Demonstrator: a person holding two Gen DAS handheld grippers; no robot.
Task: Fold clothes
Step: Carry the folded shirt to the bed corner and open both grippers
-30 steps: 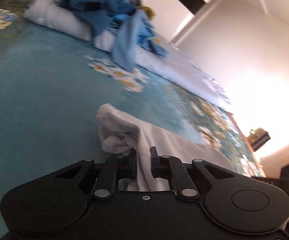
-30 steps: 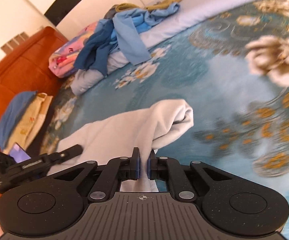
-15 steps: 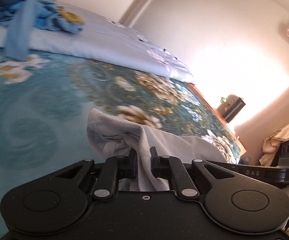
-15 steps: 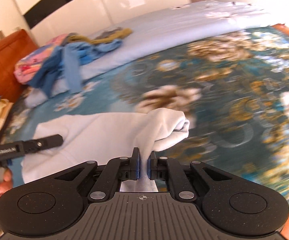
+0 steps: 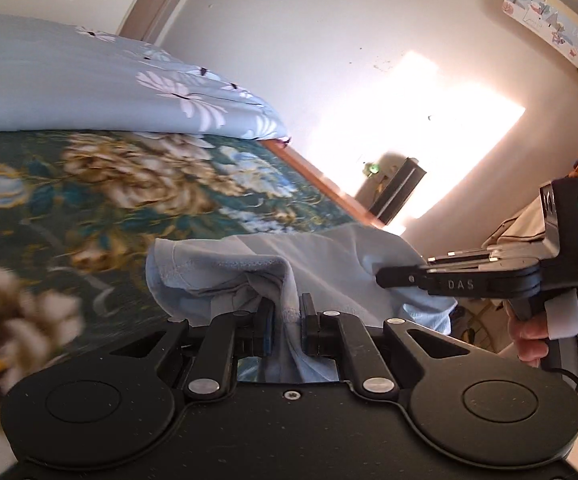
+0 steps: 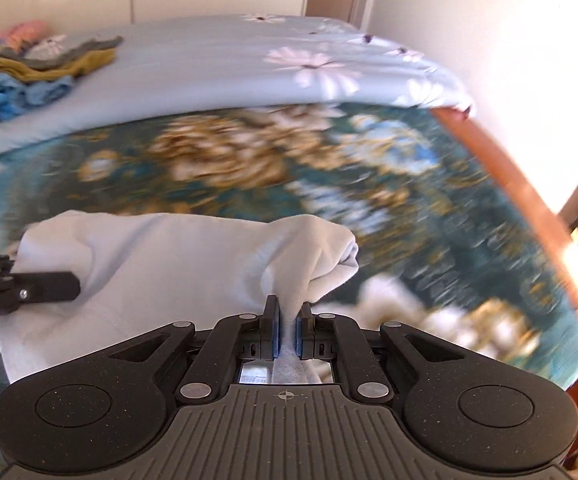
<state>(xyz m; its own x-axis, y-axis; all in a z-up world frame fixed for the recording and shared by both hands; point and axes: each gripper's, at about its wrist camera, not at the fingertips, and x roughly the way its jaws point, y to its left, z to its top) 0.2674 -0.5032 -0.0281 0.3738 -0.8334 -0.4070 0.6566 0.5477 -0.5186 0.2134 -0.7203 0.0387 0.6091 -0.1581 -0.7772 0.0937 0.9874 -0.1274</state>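
A pale blue-white garment is stretched between both grippers above the teal floral bedspread. My left gripper is shut on one bunched end of it. My right gripper is shut on the other bunched end. The cloth spans flat between them. The right gripper also shows in the left wrist view, and the left gripper's finger shows at the left edge of the right wrist view.
A pale blue flowered quilt lies across the far side of the bed. A pile of blue, olive and grey clothes sits at its left. The wooden bed edge runs along the right, with a wall behind.
Both grippers have swung to the right with the garment still held. The view has shifted from the clothes pile towards the bed's foot and the sunlit wall.
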